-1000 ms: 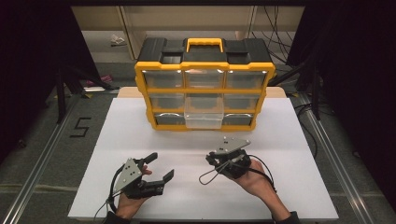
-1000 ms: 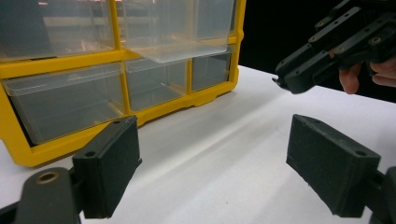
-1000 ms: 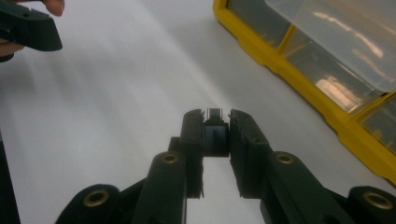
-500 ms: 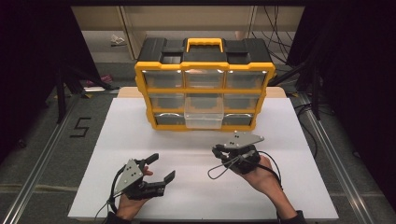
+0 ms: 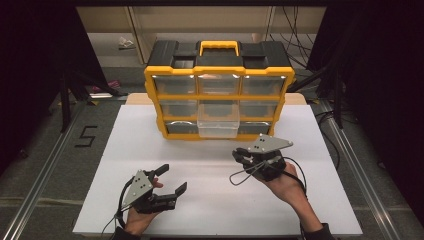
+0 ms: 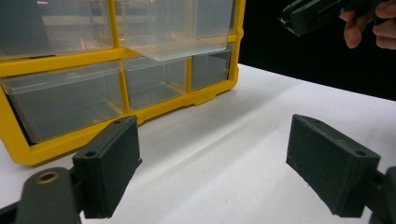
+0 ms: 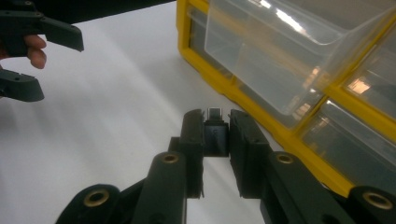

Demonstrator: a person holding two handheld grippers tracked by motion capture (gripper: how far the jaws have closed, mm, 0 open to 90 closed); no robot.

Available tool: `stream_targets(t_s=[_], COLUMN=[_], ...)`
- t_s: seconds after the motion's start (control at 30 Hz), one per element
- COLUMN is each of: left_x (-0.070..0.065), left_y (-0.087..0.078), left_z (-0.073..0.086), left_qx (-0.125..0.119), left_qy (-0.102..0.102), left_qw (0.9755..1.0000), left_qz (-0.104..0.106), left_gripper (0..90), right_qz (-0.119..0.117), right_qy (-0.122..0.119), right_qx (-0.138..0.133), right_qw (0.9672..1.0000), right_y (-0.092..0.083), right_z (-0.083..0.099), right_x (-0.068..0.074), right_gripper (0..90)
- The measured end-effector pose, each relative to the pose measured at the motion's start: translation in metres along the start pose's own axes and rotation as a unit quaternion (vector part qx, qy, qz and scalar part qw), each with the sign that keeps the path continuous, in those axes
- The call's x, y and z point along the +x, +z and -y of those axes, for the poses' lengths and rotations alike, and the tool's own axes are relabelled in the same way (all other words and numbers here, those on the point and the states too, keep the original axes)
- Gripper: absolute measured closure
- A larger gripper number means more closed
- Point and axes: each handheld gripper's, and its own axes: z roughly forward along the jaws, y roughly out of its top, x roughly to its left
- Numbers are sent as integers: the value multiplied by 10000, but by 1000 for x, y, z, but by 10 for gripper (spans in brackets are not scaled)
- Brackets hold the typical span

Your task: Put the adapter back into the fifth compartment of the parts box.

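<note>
**Two grippers at the drawer cabinet, right one holding a small plug**

Right gripper [image 7: 216, 135]: jaws drawn narrow, pads pressed on a small dark adapter [image 7: 215, 133] with a metal plug tip poking out at 12 o'clock. Looks like a USB-type connector, though the close focus is too soft to be sure. In the high view this right gripper [image 5: 248, 159] sits off the table, its cable looping below it, just toward 5 o'clock from the pulled-out drawer [image 5: 217, 120].

Yellow organizer [image 5: 218, 90] stands upright at the far edge of the white table [image 5: 210, 210], black top, yellow handle. Clear drawers in three rows; the middle one of the bottom rows juts forward, the rest flush.

Left gripper [image 5: 172, 181]: low at 7 o'clock of the table, jaws spread wide, nothing between them. Its own view looks across bare table to the organizer's lower drawers.
</note>
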Motion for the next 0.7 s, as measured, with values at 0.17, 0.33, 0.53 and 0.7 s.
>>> stream_targets(t_s=[0.17, 0.33, 0.53, 0.7], left_x=[0, 0, -1, 0], left_y=[0, 0, 0, 0], left_z=[0, 0, 0, 0], left_qx=[-7, -7, -1, -9], left_qy=[5, -7, -10, -23], left_qw=[10000, 10000, 10000, 10000], left_qz=[18, 20, 32, 27], left_gripper=[169, 169, 169, 169], right_qz=[43, 49, 88, 103], right_qy=[75, 40, -11, -74], right_qx=[-76, -128, -162, -239], right_qw=[9999, 9999, 9998, 9996], right_y=[-2, -1, -3, -6], right_z=[-4, -9, -17, -26], right_x=[-5, -6, -8, -9], right_gripper=[765, 765, 765, 765])
